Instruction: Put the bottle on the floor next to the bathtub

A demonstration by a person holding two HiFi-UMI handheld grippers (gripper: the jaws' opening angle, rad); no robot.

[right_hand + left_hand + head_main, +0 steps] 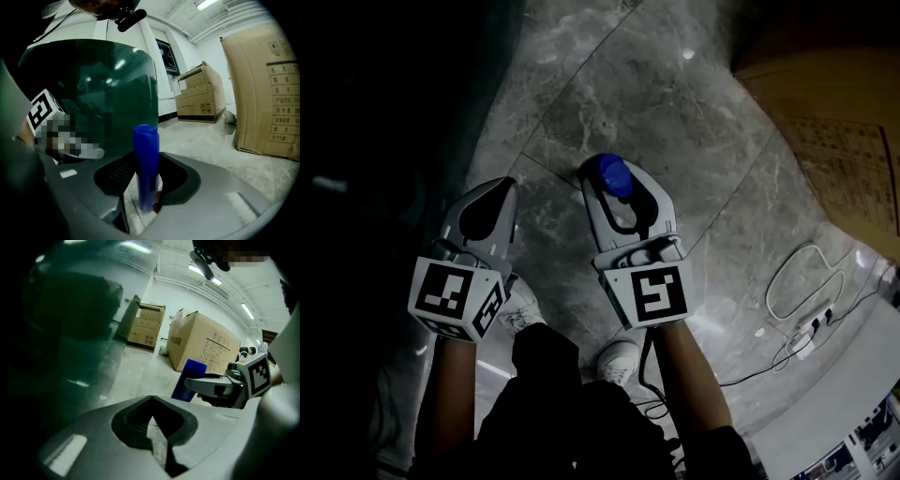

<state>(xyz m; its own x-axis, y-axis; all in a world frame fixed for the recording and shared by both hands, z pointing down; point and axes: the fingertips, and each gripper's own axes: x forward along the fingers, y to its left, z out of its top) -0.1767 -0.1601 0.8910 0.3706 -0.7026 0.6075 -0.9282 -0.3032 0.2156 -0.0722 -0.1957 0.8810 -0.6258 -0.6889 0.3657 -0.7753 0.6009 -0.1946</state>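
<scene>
In the head view a blue bottle [614,174] stands upright between the jaws of my right gripper [619,180], which is shut on it above the grey marble floor [675,103]. The right gripper view shows the same bottle [146,164] as a tall blue cylinder in the hollow of the right gripper [148,158], with the dark green bathtub [93,89] just behind it. My left gripper [508,186] hangs to the left, shut on nothing, close to the dark bathtub [394,112]. From the left gripper [151,403] the bottle [190,376] shows to the right.
Large cardboard boxes [262,89] [201,345] stand on the floor beyond the tub; cardboard [834,122] also lies at the head view's upper right. A white power strip with cable [811,323] lies at the right. The person's white shoes [520,309] are below the grippers.
</scene>
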